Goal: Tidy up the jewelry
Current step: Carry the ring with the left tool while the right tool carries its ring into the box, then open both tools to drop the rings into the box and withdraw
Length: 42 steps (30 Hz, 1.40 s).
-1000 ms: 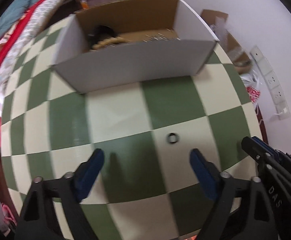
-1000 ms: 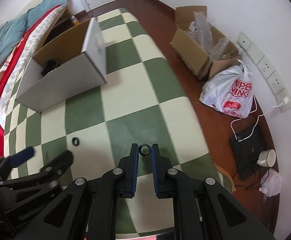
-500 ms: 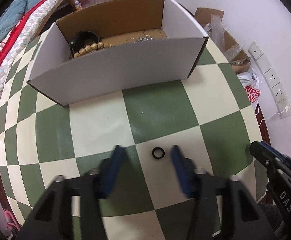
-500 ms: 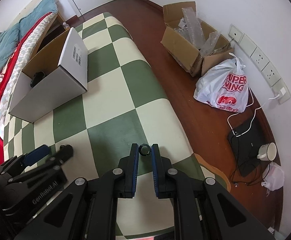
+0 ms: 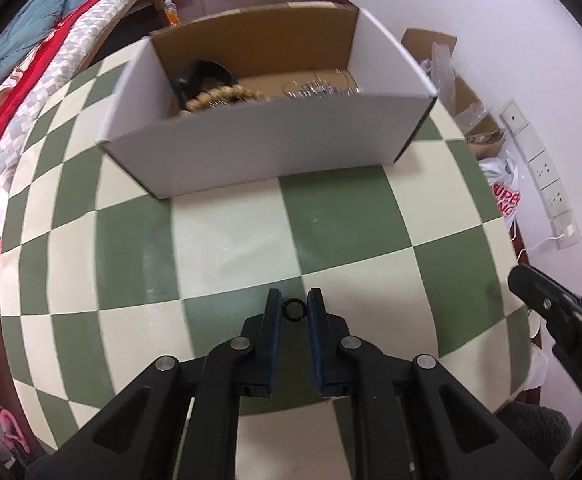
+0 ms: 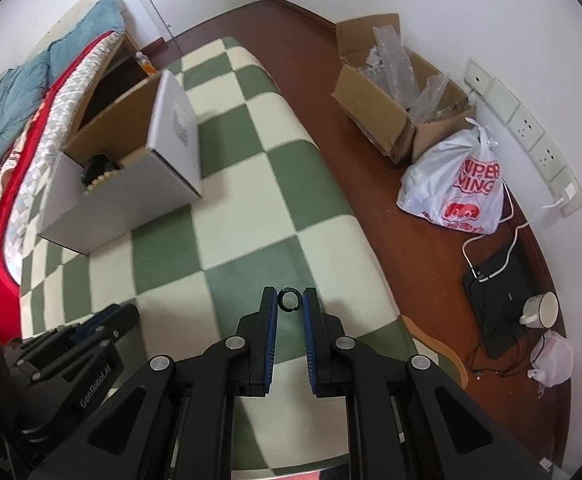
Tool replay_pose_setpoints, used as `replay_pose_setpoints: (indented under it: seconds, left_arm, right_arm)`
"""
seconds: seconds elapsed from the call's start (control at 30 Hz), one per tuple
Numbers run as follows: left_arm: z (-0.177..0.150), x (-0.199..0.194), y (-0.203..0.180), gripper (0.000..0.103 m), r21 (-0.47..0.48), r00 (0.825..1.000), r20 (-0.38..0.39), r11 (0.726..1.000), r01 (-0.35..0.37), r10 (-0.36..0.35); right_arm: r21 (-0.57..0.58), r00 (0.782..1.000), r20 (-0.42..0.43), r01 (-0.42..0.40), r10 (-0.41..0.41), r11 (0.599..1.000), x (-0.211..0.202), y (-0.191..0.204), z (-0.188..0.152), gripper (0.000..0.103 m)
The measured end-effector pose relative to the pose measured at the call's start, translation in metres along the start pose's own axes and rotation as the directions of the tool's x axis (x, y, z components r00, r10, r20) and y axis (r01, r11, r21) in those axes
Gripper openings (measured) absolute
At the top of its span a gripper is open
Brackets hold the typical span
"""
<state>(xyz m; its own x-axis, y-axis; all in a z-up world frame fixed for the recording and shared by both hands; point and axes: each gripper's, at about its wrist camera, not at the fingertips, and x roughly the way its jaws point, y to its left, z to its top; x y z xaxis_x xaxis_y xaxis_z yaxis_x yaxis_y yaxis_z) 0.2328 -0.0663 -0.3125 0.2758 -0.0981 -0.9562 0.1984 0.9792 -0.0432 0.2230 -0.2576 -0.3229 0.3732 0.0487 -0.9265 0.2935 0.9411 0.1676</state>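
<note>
Small black ring (image 5: 294, 308) between fingers (image 5: 272, 320)

"ConRoboAI" on left claw (image 6: 107, 322)

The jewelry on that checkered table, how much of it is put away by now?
Some is already in the white box: a beaded bracelet and a silvery chain. The left gripper has just closed on a small black ring, and the right gripper holds another ring. Both rings have yet to go into the box.
</note>
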Motion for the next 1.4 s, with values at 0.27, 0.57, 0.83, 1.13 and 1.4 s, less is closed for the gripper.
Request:
replay_pose_setpoints:
  seconds: [0.27,0.57,0.83,1.13,1.4]
  left_arm:
    - [0.046,-0.068,0.047,0.01,-0.083,0.991,0.096,0.992,0.099,-0.091]
    - [0.147,-0.045,0.081,0.01,-0.165,0.985,0.052,0.971,0.172,-0.166]
    - [0.175,-0.018,0.082,0.013,-0.201,0.975,-0.01,0.956,0.215,-0.222]
    - [0.18,-0.036,0.097,0.084,-0.231,0.991,0.058,0.964,0.132,-0.121]
    - [0.139,-0.065,0.123,0.103,-0.218,0.974,0.143,0.965,-0.144,0.178]
  right_arm:
    - [-0.067,0.988,0.057,-0.136,0.14,0.988,-0.037,0.047,0.044,0.013]
    - [-0.071,0.964,-0.026,-0.265,0.263,0.962,-0.005,0.1,0.129,0.013]
    - [-0.1,0.968,-0.106,-0.236,0.226,0.966,0.039,0.124,0.163,0.014]
    - [-0.108,0.985,-0.073,-0.162,0.155,0.981,0.03,0.117,0.168,0.053]
    - [-0.284,0.996,-0.037,0.064,-0.077,0.957,0.017,0.127,0.137,0.101]
